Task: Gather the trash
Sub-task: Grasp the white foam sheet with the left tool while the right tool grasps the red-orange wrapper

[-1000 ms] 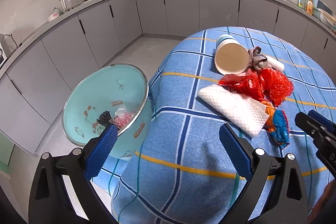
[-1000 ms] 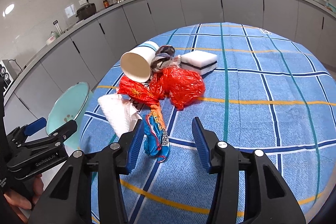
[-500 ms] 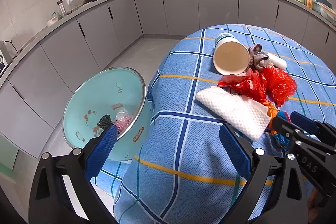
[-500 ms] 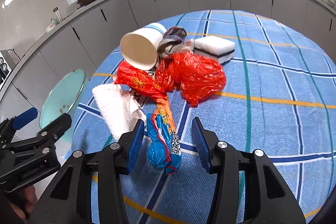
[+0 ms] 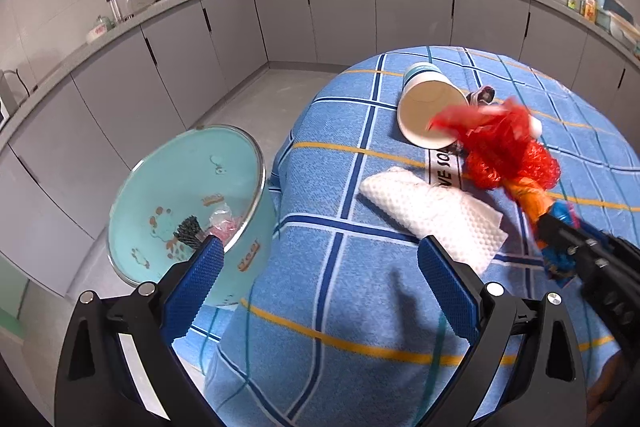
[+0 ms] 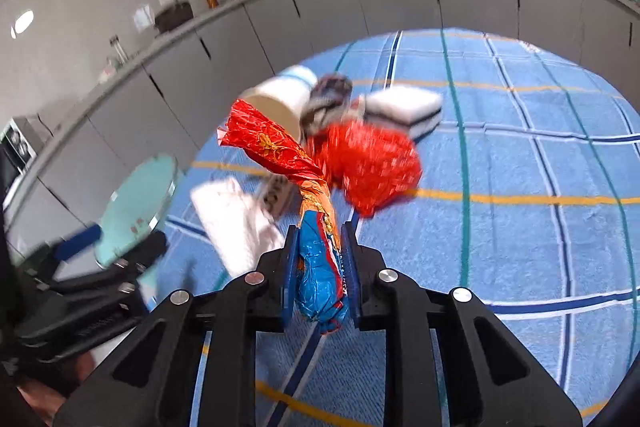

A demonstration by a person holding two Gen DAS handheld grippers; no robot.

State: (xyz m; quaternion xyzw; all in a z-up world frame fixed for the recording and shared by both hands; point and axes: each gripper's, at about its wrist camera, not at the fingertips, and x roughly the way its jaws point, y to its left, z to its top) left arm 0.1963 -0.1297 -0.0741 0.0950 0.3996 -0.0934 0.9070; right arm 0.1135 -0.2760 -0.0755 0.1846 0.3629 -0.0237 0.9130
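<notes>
Jaws of the right gripper [image 6: 319,267] are pressed in from both sides on the blue end of a crumpled snack wrapper [image 6: 316,255], which stands up between the pads; its orange and red upper part twists away toward the far left, clear of the blue checked cloth on the bench [image 6: 520,227]. Seen from the left wrist, the same wrapper [image 5: 524,195] slants up out of the right gripper [image 5: 560,243] at the right edge. The left gripper [image 5: 316,267] hangs with its jaws spread wide and nothing between them, over the near-left edge of the bench [image 5: 320,307].

Just beyond the left gripper's right finger a white textured paper towel [image 5: 432,211] lies flat on the cloth. To the left, off the bench edge and lower down, stands a teal trash bin [image 5: 188,199] with a metal rim; a dark brush-like piece and some pink scrap sit in its bottom. Behind the towel a red plastic bag [image 6: 368,163] lies bunched on the cloth, with a strip bearing printed letters [image 5: 446,171] beside it. Farther back a paper cup [image 5: 428,111] lies on its side, mouth toward the cameras, next to a wad of dark patterned material [image 6: 328,99]. A white sponge with a dark band [image 6: 404,107] rests just right of that wad. Grey kitchen cabinets [image 5: 340,15] curve round the far side of the room.
</notes>
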